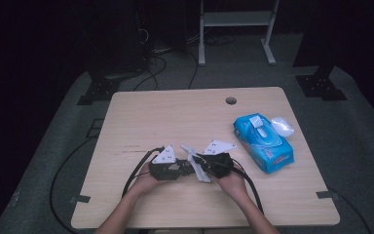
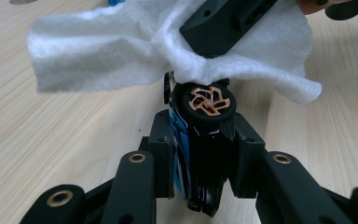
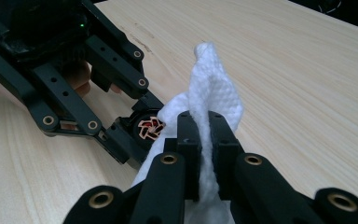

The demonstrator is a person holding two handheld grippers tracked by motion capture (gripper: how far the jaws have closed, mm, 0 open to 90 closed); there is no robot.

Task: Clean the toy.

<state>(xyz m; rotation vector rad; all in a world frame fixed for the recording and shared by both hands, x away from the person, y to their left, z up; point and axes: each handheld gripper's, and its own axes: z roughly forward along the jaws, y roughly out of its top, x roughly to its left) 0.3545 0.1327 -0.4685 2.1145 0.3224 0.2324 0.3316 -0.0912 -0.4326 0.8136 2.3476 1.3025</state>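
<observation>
A small black and blue toy car (image 2: 200, 154) with an orange-spoked wheel (image 2: 209, 101) stands on end between the pads of my left gripper (image 2: 204, 140), which is shut on it. My right gripper (image 3: 204, 135) is shut on a white wet wipe (image 3: 214, 88). The wipe (image 2: 112, 51) drapes over the top of the car and touches it just above the wheel. In the high view both grippers meet tip to tip near the table's front middle, left gripper (image 1: 185, 168) and right gripper (image 1: 202, 165), with the wipe (image 1: 195, 158) between them.
A blue pack of wet wipes (image 1: 263, 144) lies to the right on the wooden table (image 1: 175, 112), with a white crumpled thing (image 1: 282, 126) behind it. A round cable hole (image 1: 231, 101) sits near the far edge. Black cables trail off the front left and right.
</observation>
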